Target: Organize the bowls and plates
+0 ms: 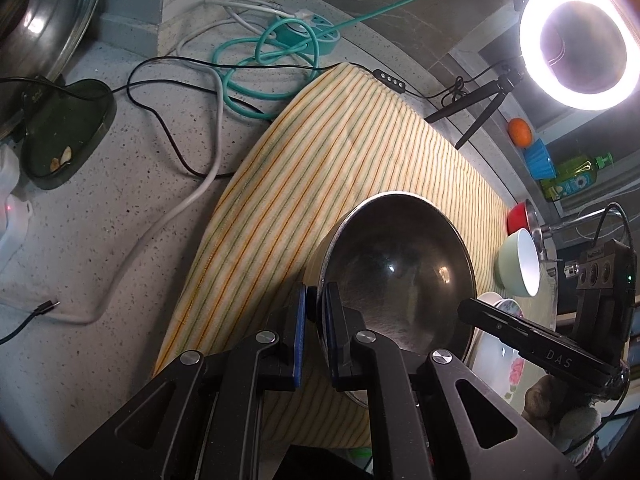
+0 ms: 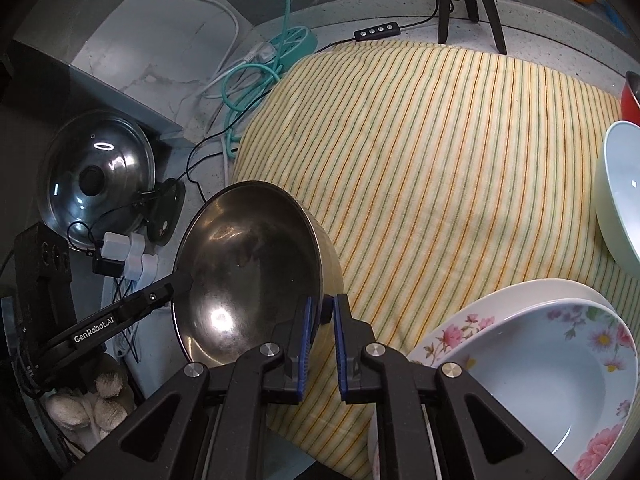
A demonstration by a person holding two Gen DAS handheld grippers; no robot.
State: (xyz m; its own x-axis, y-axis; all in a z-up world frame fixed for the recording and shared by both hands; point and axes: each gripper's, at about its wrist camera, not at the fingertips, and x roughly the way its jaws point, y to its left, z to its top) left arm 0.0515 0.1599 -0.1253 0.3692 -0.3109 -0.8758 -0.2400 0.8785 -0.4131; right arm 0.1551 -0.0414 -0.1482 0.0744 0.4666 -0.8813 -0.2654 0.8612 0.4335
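A speckled grey worktop (image 1: 100, 240) fills the kitchen corner, and a yellow striped cloth (image 2: 460, 168) is spread over the middle of it. The metal bowl (image 1: 400, 276) sits at the near left edge of that cloth, and both grippers hold it by the rim. The left gripper (image 1: 317, 312) is pinched narrow on the left side of the rim, with one blue pad inside the bowl and one outside. The right gripper (image 2: 322, 320) is pinched on the right side of the rim the same way (the gap between its pads looks a bit wider, so its hold may be looser).

To do this step well, I think both hands should lift together and stay level, so the bowl does not tip or slip. The metal looks smooth and shiny, so it could slide out of a weak pinch. A good squeeze first seems wise.

Just right of the bowl, at the near right corner of the cloth, are two flower plates (image 2: 532, 344), one in the other. A pale green bowl (image 2: 620, 184) and a red bowl (image 1: 520, 216) wait further along the right edge. The bowl should clear them when it moves.
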